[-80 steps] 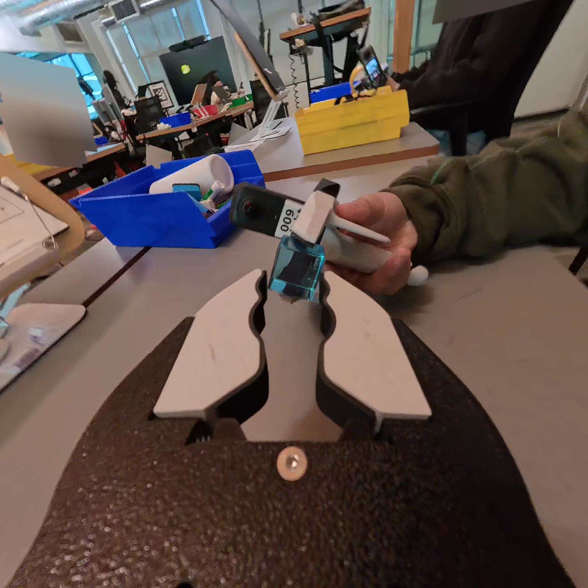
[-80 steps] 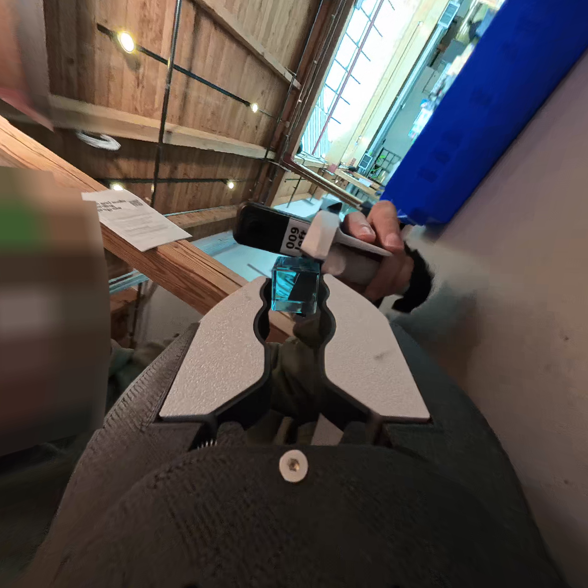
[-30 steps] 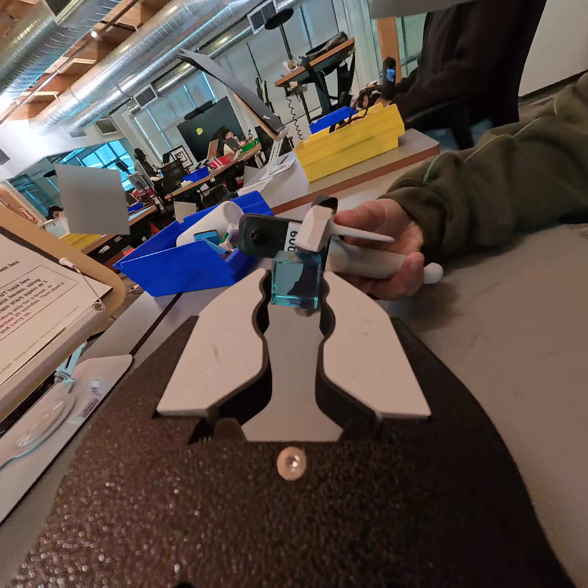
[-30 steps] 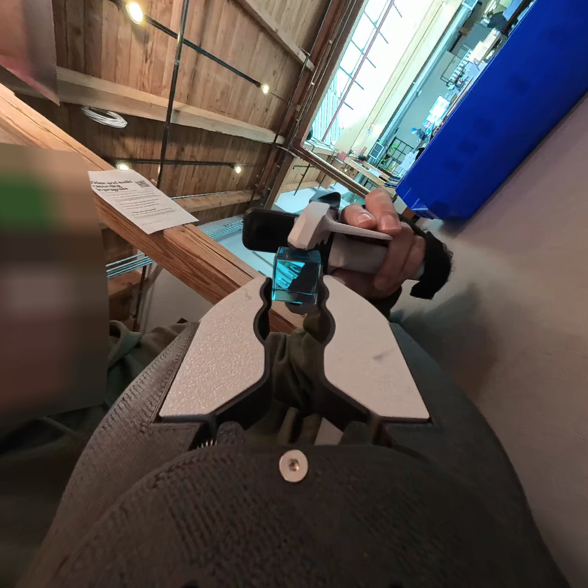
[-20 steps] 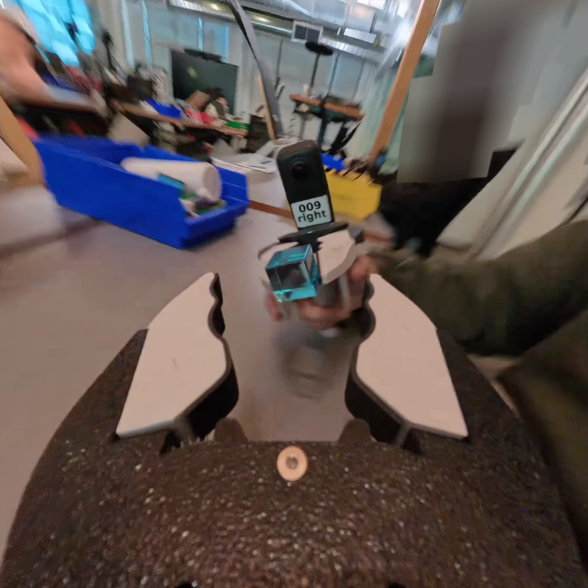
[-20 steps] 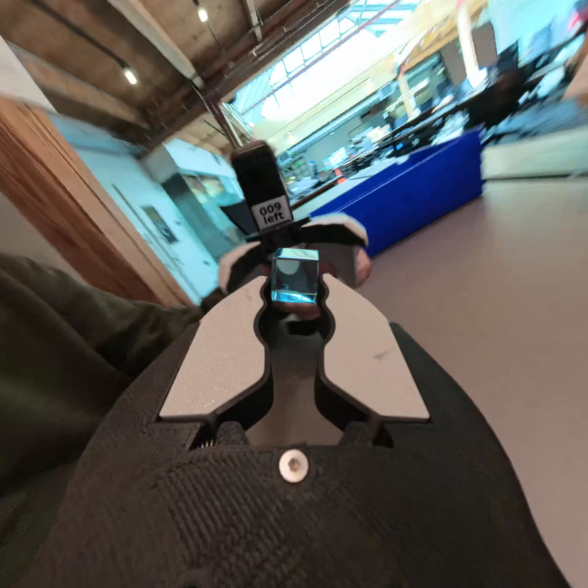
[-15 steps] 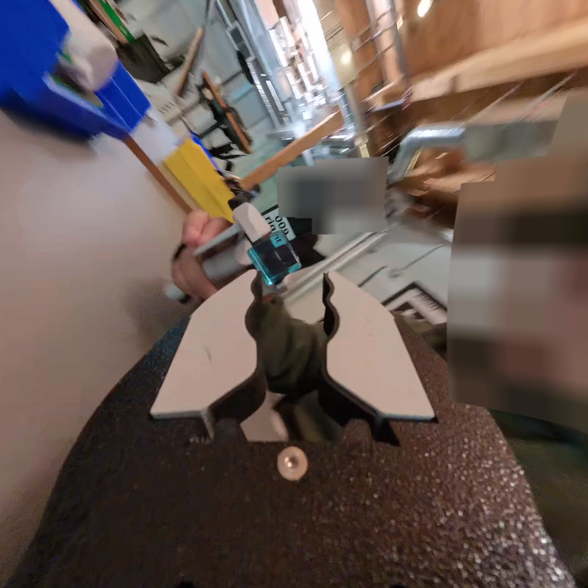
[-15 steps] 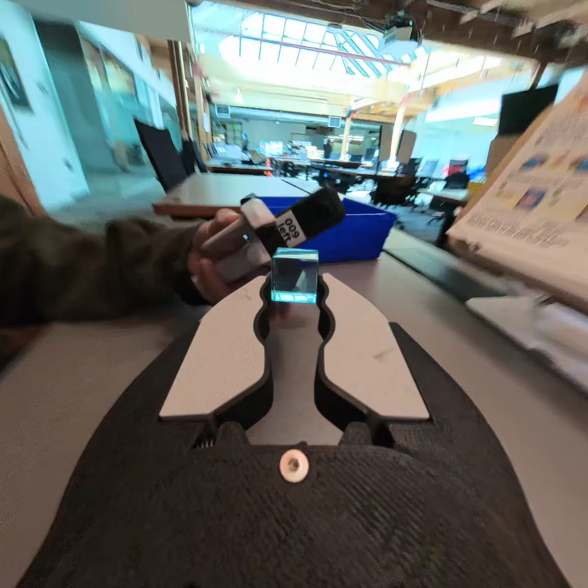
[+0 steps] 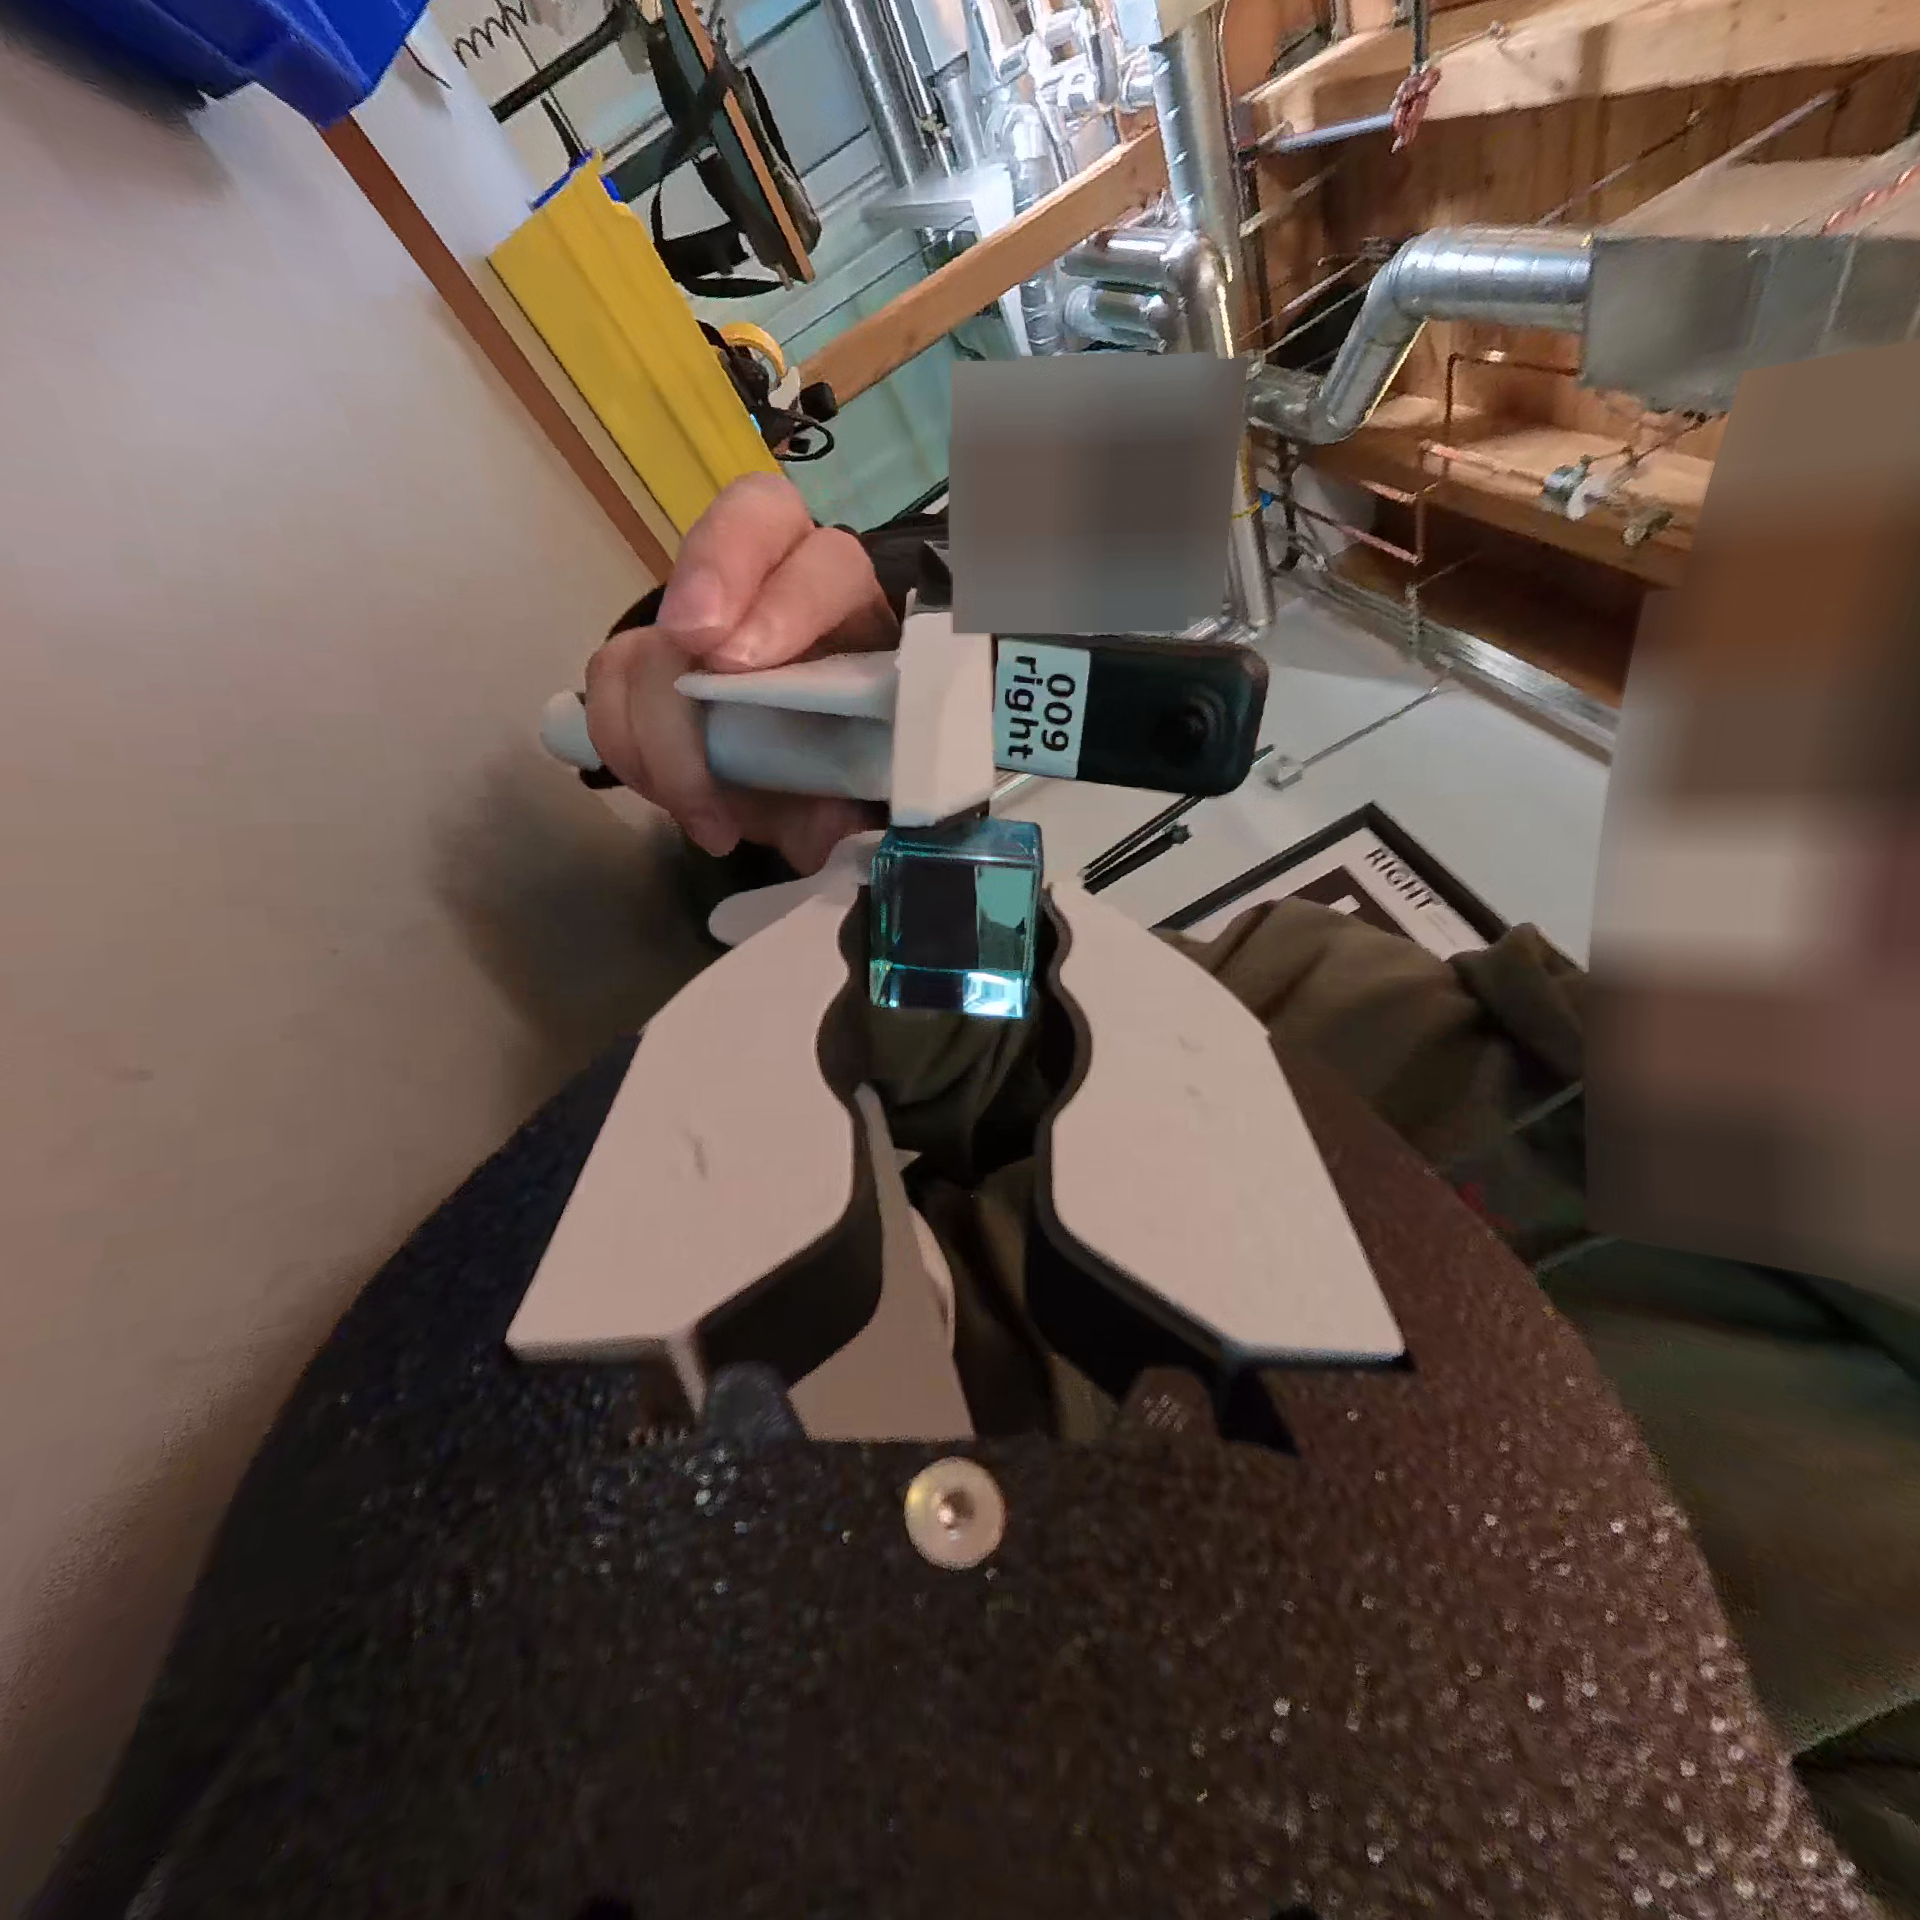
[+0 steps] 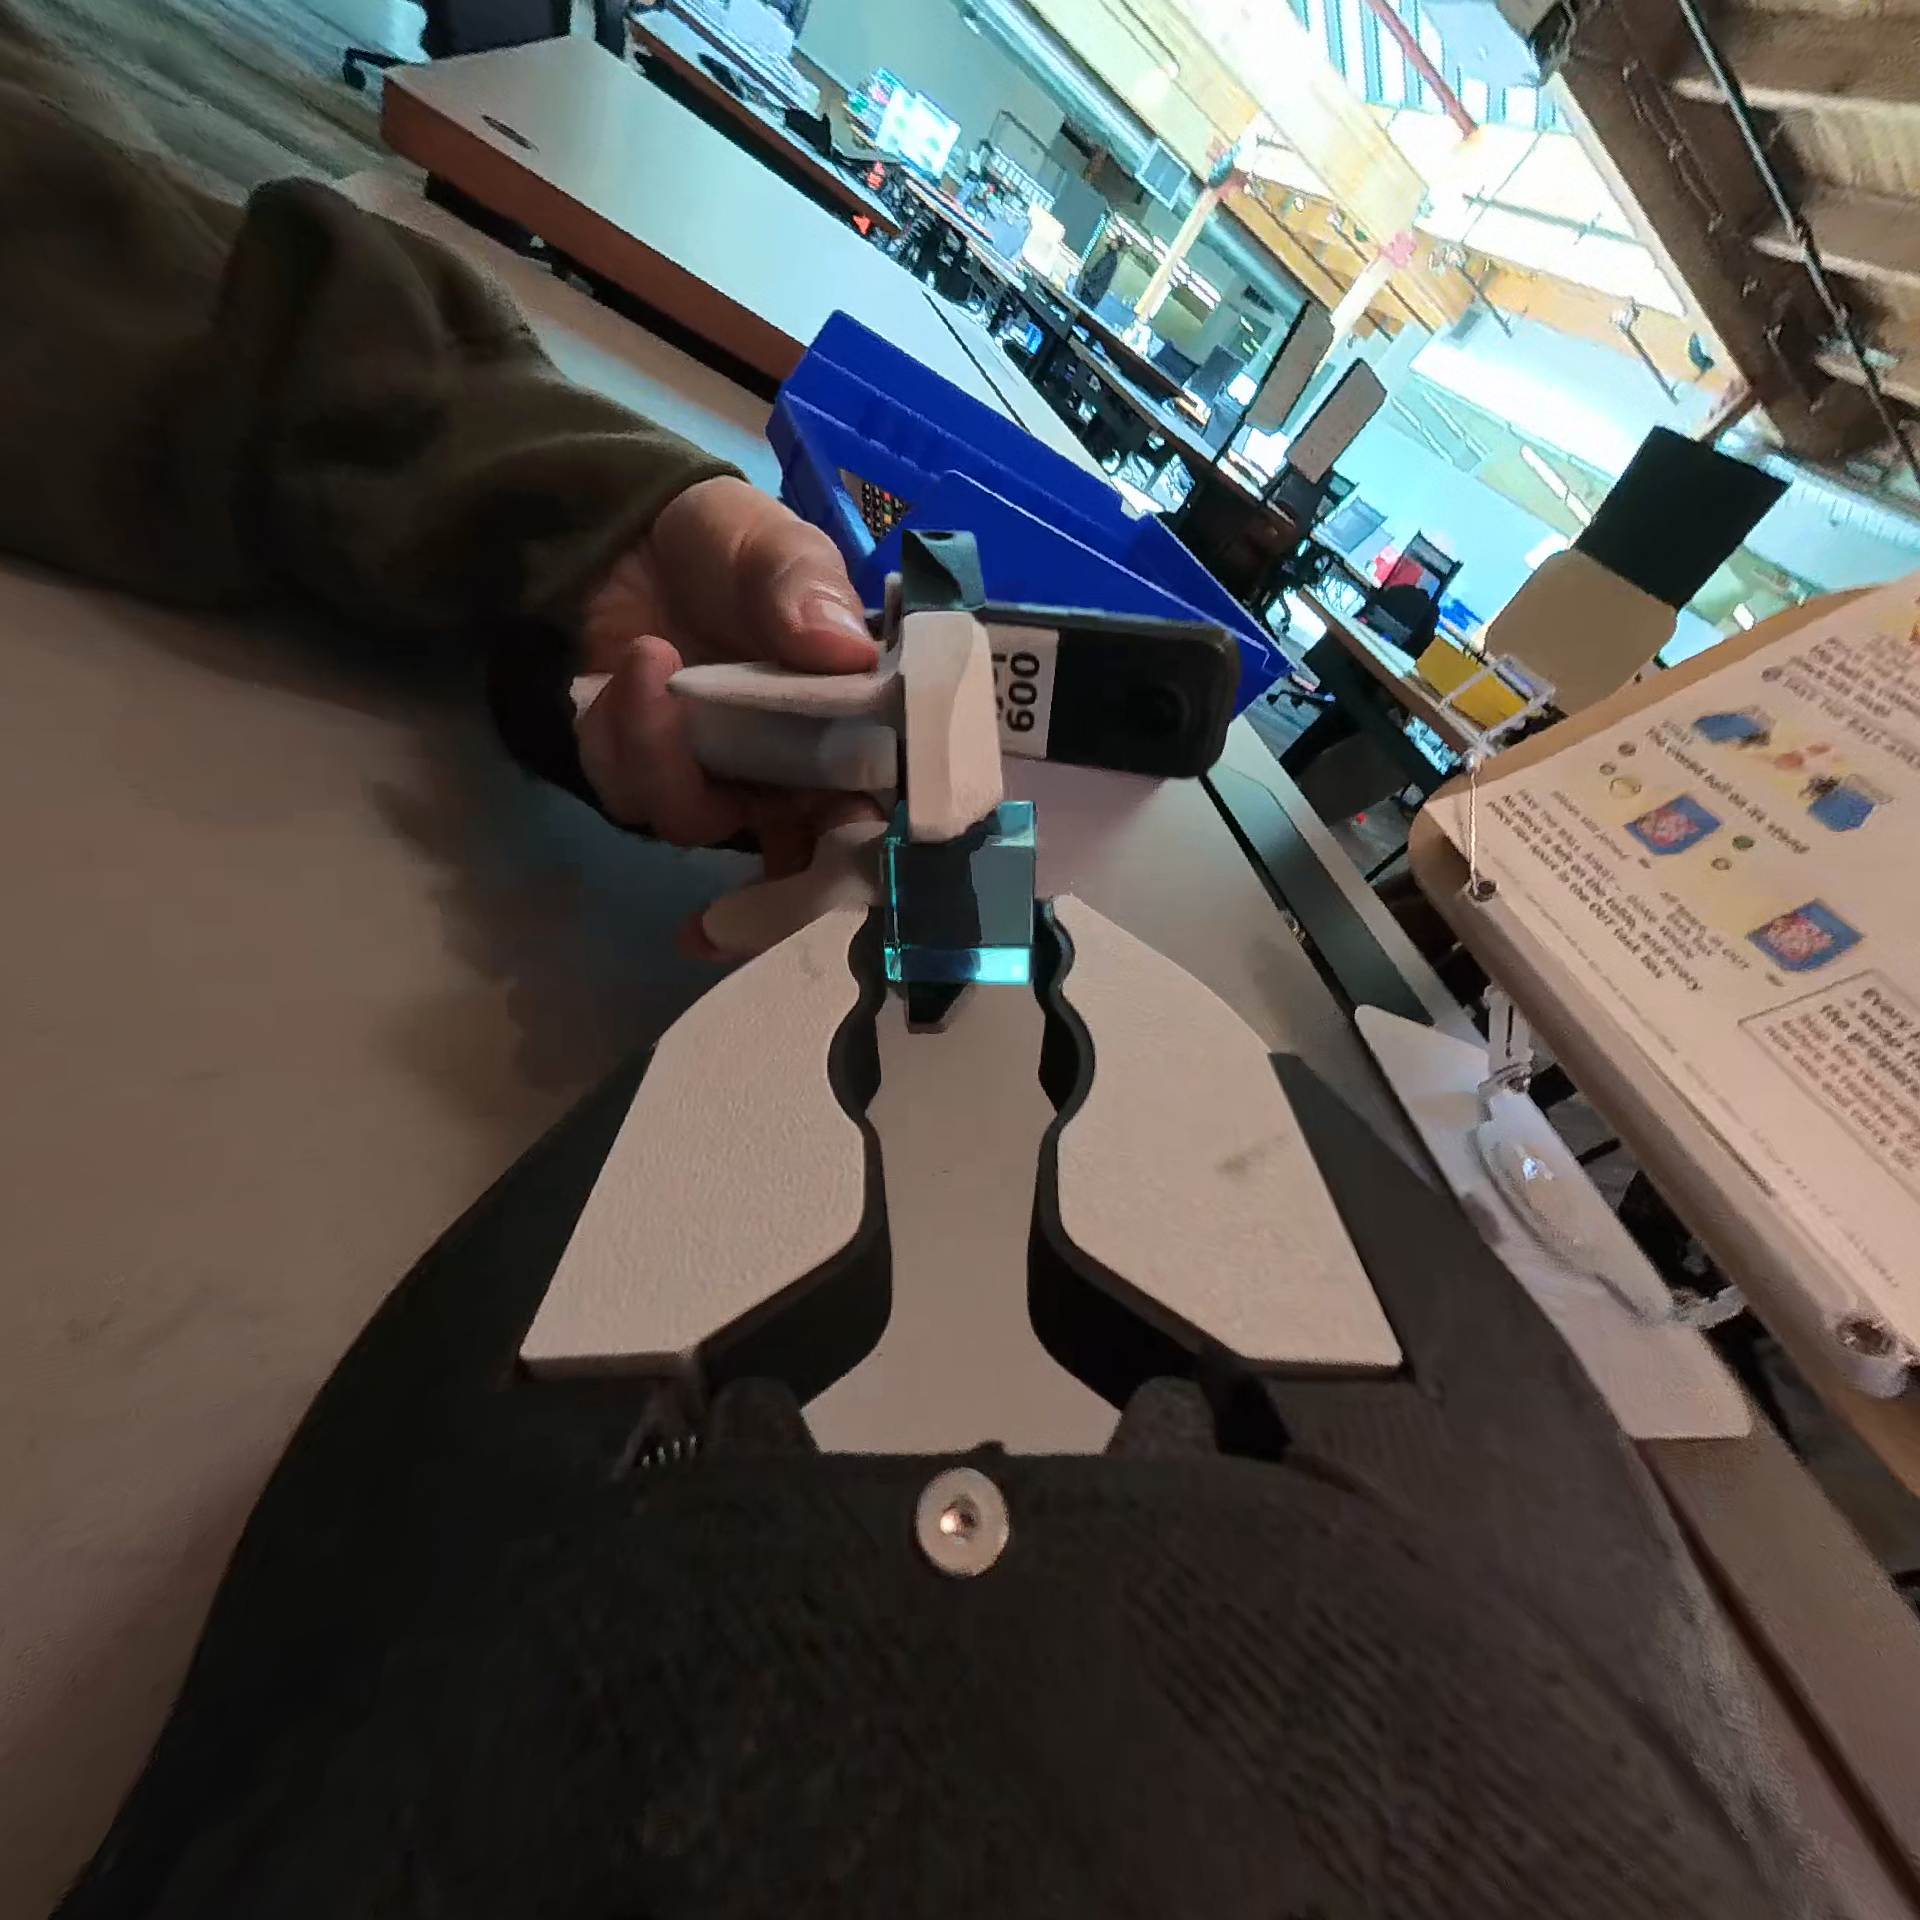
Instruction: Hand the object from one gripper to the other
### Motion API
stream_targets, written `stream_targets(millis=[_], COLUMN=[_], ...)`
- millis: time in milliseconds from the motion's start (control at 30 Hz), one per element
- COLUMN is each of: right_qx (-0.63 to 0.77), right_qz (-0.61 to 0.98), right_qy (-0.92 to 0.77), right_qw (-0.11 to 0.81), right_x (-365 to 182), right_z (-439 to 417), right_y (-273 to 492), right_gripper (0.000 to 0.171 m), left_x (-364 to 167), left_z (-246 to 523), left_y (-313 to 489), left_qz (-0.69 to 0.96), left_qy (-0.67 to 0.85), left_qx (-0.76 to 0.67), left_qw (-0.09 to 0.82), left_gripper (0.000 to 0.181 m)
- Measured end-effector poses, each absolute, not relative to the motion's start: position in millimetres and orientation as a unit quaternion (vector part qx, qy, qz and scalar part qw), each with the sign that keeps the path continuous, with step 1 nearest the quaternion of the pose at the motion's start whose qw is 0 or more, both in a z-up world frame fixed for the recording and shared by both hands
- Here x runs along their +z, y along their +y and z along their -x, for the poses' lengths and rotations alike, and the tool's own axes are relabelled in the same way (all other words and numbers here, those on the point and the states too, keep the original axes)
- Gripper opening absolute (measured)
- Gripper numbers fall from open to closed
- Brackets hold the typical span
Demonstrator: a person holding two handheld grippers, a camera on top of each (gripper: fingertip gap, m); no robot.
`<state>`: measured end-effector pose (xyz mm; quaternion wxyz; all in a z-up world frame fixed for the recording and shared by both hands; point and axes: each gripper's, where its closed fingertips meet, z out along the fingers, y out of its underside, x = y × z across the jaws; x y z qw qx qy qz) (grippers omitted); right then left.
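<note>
A clear blue-green cube (image 9: 954, 935) sits between the fingertips of my left gripper (image 9: 954, 914), whose two pads touch its sides. In the right wrist view the same cube (image 10: 961, 904) sits between the fingertips of my right gripper (image 10: 961, 925), which is shut on it. The two grippers meet nose to nose, held above the table and turned a quarter turn to each other. A hand holds the right gripper's grey handle (image 9: 790, 727), and another hand holds the left gripper's handle (image 10: 790, 727).
A grey table (image 10: 208, 935) lies below. A blue bin (image 10: 997, 488) stands behind the grippers and a yellow bin (image 9: 623, 343) farther off. A board with an instruction sheet (image 10: 1714, 883) and a clear bag (image 10: 1517, 1132) are at the right. An olive sleeve (image 10: 312, 416) reaches in. My two grippers' fingertips are within a few centimetres of each other.
Half a second ago my left gripper was open with the cube beside its left finger. Now its fingers are closed around the cube. The right gripper has kept hold. Both views have swung round.
</note>
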<state>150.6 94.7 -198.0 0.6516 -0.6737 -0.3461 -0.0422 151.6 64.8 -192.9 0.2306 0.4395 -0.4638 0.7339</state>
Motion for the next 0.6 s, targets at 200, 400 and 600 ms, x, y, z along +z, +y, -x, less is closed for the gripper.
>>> stream_targets(millis=[200,400,600], right_qx=[0.247,0.624,0.672], right_qz=[0.720,0.582,0.570], right_qy=[-0.142,0.084,0.061], right_qw=[0.633,0.515,0.468], right_x=[-189,-173,-174], right_z=[-155,-156,-129], right_y=[99,96,92], right_gripper=[0.084,0.059,0.039], left_x=[-196,-178,-190], left_z=[-168,-165,-164], left_y=[100,95,83], left_qz=[-0.428,-0.252,-0.185], left_qy=[-0.565,-0.665,-0.712], left_qx=[0.703,0.608,0.538], left_qw=[-0.054,-0.353,-0.412], left_gripper=[0.028,0.028,0.028])
